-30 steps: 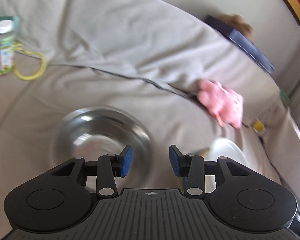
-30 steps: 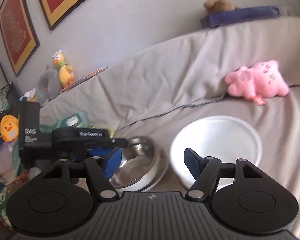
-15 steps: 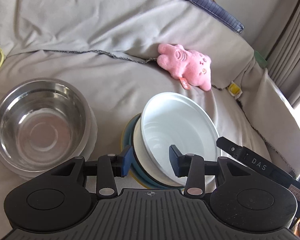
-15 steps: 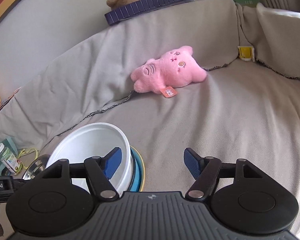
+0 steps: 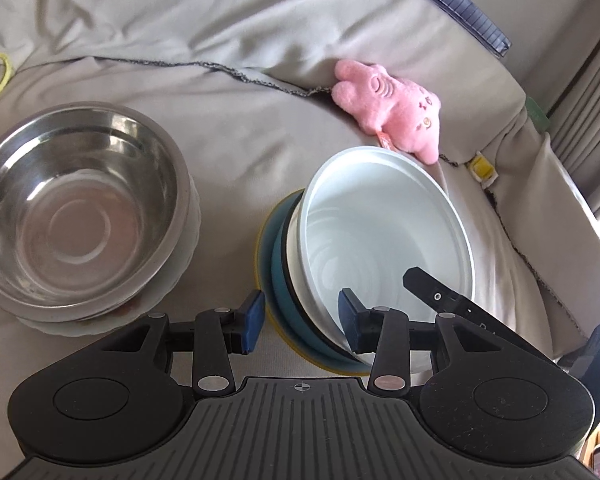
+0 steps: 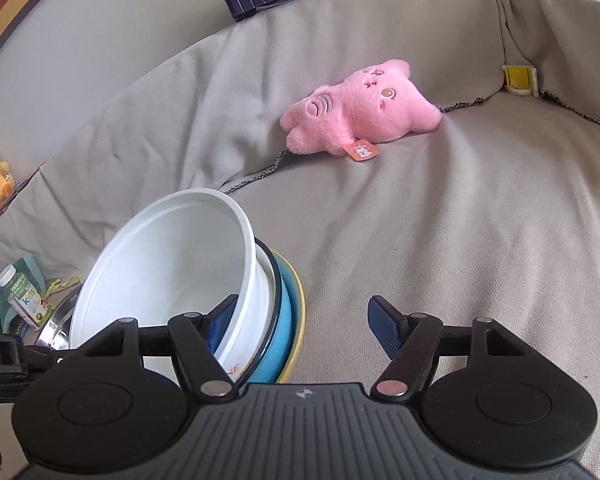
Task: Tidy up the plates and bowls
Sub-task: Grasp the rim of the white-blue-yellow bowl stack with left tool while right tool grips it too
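Jaws of both grippers, left (image 5: 302, 322) and right (image 6: 300, 326), stand spread, straddling the stack's rim without pinching. White bowl (image 5: 384, 236) sits nested on plates (image 5: 274, 264); steel bowl (image 5: 80, 216) apart, unsorted.

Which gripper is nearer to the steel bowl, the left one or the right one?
Left. The left gripper straddles the stacked white bowl's rim, and the steel bowl sits just beside it. The right gripper is at the stack's far side, with the stack between it and the steel bowl.
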`<state>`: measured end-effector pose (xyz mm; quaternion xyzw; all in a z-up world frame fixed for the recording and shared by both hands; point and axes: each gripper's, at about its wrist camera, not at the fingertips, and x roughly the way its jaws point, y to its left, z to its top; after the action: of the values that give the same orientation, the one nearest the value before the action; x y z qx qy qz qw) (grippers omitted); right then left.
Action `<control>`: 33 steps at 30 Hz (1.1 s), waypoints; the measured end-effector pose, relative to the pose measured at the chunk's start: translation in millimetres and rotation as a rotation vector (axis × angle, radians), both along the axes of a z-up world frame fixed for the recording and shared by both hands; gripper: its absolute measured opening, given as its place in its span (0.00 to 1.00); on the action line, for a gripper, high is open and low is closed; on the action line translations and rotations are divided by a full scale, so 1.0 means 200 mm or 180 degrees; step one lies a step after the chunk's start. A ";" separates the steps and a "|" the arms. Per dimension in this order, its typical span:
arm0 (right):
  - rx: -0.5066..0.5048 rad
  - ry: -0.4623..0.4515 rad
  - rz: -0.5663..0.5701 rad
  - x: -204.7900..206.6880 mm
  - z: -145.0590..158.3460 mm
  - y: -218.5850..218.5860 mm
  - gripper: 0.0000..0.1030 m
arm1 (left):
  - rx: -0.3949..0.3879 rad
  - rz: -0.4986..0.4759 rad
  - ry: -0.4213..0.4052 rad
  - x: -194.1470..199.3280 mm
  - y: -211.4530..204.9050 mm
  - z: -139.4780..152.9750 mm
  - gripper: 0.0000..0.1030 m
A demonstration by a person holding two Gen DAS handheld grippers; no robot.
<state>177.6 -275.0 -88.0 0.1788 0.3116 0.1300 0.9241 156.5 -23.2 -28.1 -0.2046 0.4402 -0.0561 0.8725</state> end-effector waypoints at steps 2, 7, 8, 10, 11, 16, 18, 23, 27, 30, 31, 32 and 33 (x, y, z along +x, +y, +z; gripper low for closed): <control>0.0095 0.0035 0.0084 0.01 -0.01 -0.01 0.67 | 0.0015 -0.0002 0.0023 0.02 -0.02 -0.02 0.44; 0.0279 0.0078 0.0202 0.00 -0.03 -0.03 0.55 | 0.0147 -0.0055 0.0054 0.06 -0.06 0.00 0.42; 0.0310 0.0086 0.0211 0.01 -0.04 -0.04 0.53 | 0.0175 -0.0050 0.0085 0.06 -0.06 0.00 0.41; 0.0369 0.0108 0.0255 0.00 -0.05 -0.05 0.51 | 0.0251 -0.0051 0.0119 0.07 -0.08 0.00 0.39; 0.0393 0.0123 0.0282 0.01 -0.05 -0.05 0.50 | 0.0307 -0.0060 0.0117 0.07 -0.09 0.00 0.38; 0.0606 0.0292 0.0492 0.03 -0.09 -0.06 0.50 | 0.0557 -0.0082 0.0120 0.07 -0.12 0.01 0.35; 0.0654 0.0354 0.0579 0.03 -0.10 -0.05 0.50 | 0.0584 -0.0105 0.0162 0.08 -0.13 0.01 0.33; 0.0557 0.0379 0.0590 0.02 -0.09 -0.02 0.50 | 0.0638 -0.0149 0.0174 0.01 -0.13 0.05 0.45; 0.0551 0.0419 0.0565 0.03 -0.11 -0.02 0.50 | 0.0705 -0.0136 0.0169 -0.03 -0.12 0.07 0.49; 0.0462 0.0396 0.0537 0.02 -0.10 0.00 0.50 | 0.0675 -0.0132 0.0219 -0.01 -0.11 0.04 0.50; 0.0448 0.0400 0.0534 0.02 -0.09 0.00 0.50 | 0.0653 -0.0131 0.0239 0.00 -0.11 0.03 0.50; 0.0439 0.0406 0.0534 0.02 -0.09 0.00 0.50 | 0.0620 -0.0129 0.0267 0.01 -0.10 0.02 0.50; 0.0434 0.0415 0.0536 0.02 -0.09 0.01 0.50 | 0.0572 -0.0133 0.0300 0.02 -0.10 0.00 0.50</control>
<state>181.9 -273.8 -105.8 0.2225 0.3754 0.2161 0.8734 161.0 -43.4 -28.1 -0.1186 0.4881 -0.0249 0.8643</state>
